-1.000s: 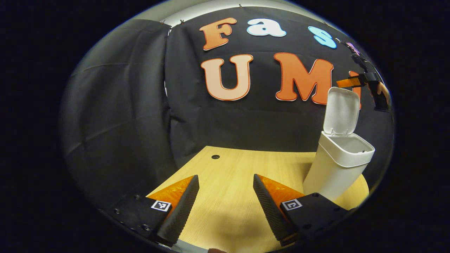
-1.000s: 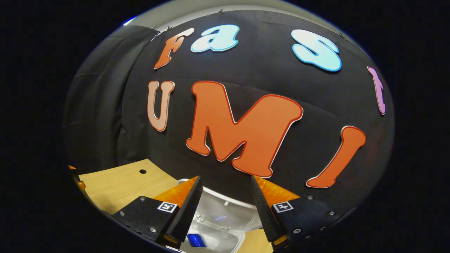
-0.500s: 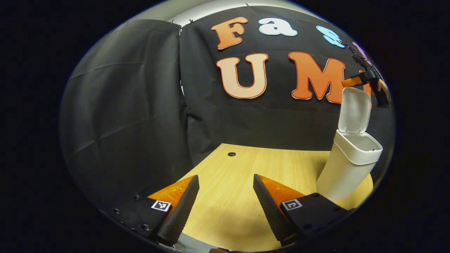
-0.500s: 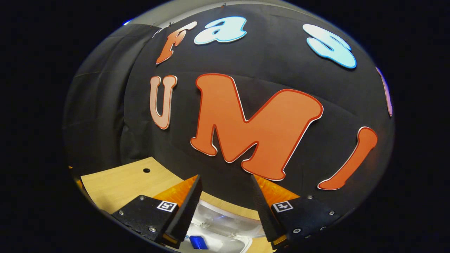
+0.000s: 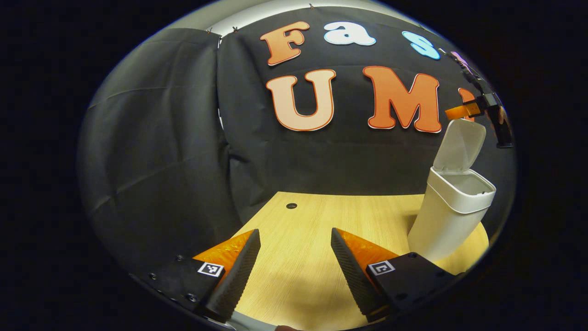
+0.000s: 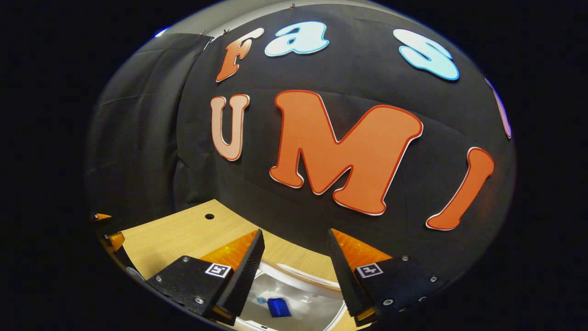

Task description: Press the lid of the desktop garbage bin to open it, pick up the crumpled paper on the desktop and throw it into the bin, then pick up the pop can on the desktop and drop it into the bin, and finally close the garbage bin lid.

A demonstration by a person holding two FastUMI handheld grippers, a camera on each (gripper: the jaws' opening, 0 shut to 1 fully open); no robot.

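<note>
Black cloth hung behind a pale wooden worktop (image 5: pixel 321 220) with a small round hole in it. At its right side stood the tall white plastic bin (image 5: pixel 448 216). Its white flip lid (image 5: pixel 460 145) stood up, so the mouth was wide open. In the right gripper view, something blue (image 6: pixel 278 307) lay down inside the bin; it may have been the pop can, but it was too small to be sure. I could see no crumpled paper on the bare wood.

Left tongs (image 5: pixel 294 271) hung low over the worktop, fingers apart and holding nothing. Right tongs (image 6: pixel 294 276) hung just above the bin's mouth, fingers apart and empty too. In the left gripper view they showed up high by the top edge of the lid.

My guess was that closing the lid was the job in hand. To do it well, push the top edge of the lid forward and down gently, so the light bin does not tip, until the lid sits flat.
</note>
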